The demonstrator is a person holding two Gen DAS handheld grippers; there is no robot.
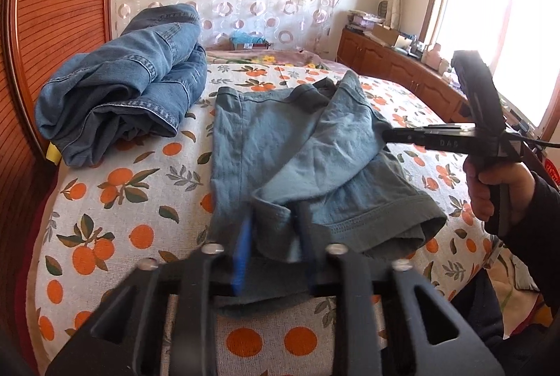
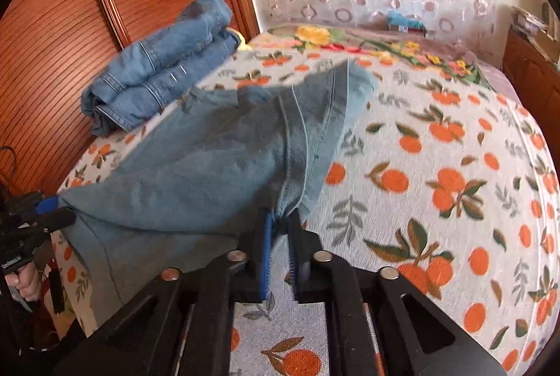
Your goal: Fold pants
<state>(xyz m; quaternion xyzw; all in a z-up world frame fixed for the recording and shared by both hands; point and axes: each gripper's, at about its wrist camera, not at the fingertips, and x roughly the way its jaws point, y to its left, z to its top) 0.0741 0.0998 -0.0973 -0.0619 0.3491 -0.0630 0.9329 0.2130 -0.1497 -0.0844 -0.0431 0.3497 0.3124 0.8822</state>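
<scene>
The light blue pants (image 1: 315, 148) lie across the orange-print bedspread (image 1: 115, 201), partly lifted, with a second pair of folded jeans (image 1: 119, 89) piled at about ten o'clock against the wooden headboard (image 1: 63, 8).

The left gripper (image 1: 271, 236) has its fingers drawn in on a bunched edge of the pants near the hem; the cloth passes between the blue pad and the black finger, so the tongs look closed on fabric, though blur hides just how tightly. In the right wrist view the right gripper (image 2: 280, 236) pinches a seamed fold of the same pants (image 2: 210, 159), its fingers nearly together with denim between them. From the left view that right gripper (image 1: 385, 133) reaches in from three o'clock and holds a flap raised off the bed.

The step in hand appears to be carrying one part over another to make a fold. To do it well, both tongs should travel together at the same height — uneven pulls would skew the crease. Keep the lifted cloth lightly taut between the two grips so it lays flat, not bunched, and line the seam edge with the layer beneath before lowering. Release only once the cloth rests on the bed; thin denim slips easily from a narrow pinch.
</scene>
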